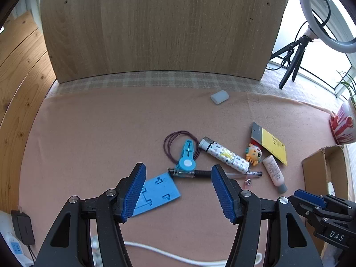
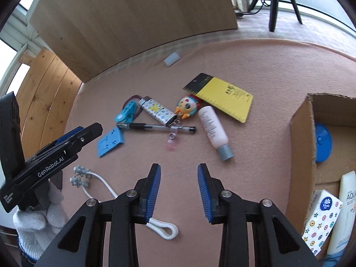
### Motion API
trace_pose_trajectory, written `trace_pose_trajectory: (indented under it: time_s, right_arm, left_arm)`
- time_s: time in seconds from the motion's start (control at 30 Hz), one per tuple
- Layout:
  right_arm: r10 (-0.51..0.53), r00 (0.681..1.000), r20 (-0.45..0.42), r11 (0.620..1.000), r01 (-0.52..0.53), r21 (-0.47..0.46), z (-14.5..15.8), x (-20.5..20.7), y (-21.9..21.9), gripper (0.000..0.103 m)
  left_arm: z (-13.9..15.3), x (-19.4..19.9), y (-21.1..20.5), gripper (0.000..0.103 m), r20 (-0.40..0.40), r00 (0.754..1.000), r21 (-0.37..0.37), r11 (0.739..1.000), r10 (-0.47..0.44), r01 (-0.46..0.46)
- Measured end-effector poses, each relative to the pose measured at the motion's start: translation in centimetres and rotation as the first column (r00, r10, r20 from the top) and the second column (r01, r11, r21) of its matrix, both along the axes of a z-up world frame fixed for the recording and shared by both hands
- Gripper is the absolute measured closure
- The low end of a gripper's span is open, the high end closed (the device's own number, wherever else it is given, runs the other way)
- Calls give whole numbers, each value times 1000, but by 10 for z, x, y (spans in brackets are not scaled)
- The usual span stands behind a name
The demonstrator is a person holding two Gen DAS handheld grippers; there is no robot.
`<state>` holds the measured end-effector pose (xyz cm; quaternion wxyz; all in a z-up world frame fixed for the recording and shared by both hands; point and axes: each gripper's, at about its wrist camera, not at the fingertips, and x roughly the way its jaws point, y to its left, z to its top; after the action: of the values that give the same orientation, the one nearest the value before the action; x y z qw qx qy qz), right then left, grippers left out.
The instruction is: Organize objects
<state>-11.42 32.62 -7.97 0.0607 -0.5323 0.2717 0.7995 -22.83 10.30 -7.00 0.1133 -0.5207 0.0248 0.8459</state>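
Loose items lie on a pink cloth: a blue card (image 1: 155, 192) (image 2: 110, 142), a black pen (image 1: 213, 174) (image 2: 155, 128), a blue clip (image 1: 187, 156) (image 2: 125, 112), a patterned lighter (image 1: 224, 154) (image 2: 158, 110), an orange toy figure (image 1: 254, 152) (image 2: 186, 106), a pink tube (image 1: 274, 170) (image 2: 214, 131) and a yellow ruler card (image 1: 270, 143) (image 2: 224, 96). My left gripper (image 1: 178, 193) is open and empty above the blue card and pen. My right gripper (image 2: 179, 191) is open and empty, short of the pile. A cardboard box (image 2: 302, 138) (image 1: 311, 173) stands at the right.
The box holds a blue lid (image 2: 322, 142), a tissue pack (image 2: 322, 220) and a white sunscreen tube (image 2: 344, 213). A white cord (image 2: 100, 184) lies at the near edge. A white eraser (image 1: 219, 97) lies far back by a wooden board (image 1: 155, 26). A red-white pot (image 1: 343, 126) stands at right.
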Motion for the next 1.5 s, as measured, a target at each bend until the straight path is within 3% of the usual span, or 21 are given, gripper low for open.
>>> trace_pose_trajectory:
  time_s: [0.17, 0.4, 0.53, 0.67, 0.87, 1.0, 1.13, 1.5]
  right_arm:
    - [-77, 997, 22, 997, 77, 10, -10, -7, 27, 71]
    - [-87, 995, 48, 995, 84, 52, -18, -30, 38, 71]
    - [-79, 994, 77, 995, 74, 60, -28, -43, 38, 71]
    - [-67, 993, 97, 996, 62, 61, -37, -48, 38, 71]
    - [-54, 993, 106, 998, 51, 36, -44, -47, 34, 72]
    - [-39, 993, 112, 999, 39, -3, -47, -42, 28, 83]
    - [-31, 994, 102, 1000, 31, 0, -47, -28, 19, 85]
    - [-55, 993, 100, 997, 60, -46, -47, 10, 11, 89]
  left_arm:
    - [-14, -33, 27, 38, 21, 1000, -22, 1000, -7, 8]
    - [-39, -74, 34, 38, 55, 997, -74, 996, 51, -47]
    - [-56, -76, 41, 38, 91, 996, -77, 997, 19, -12]
    - [-62, -63, 57, 54, 79, 996, -90, 995, -37, 44]
    - [-62, -42, 78, 69, 89, 987, -56, 988, -137, 142]
    - [-63, -20, 86, 71, 74, 979, -64, 978, -192, 197]
    - [-62, 3, 82, 76, 64, 969, -68, 967, -240, 245]
    - [-64, 55, 66, 76, 60, 965, -33, 966, -254, 256]
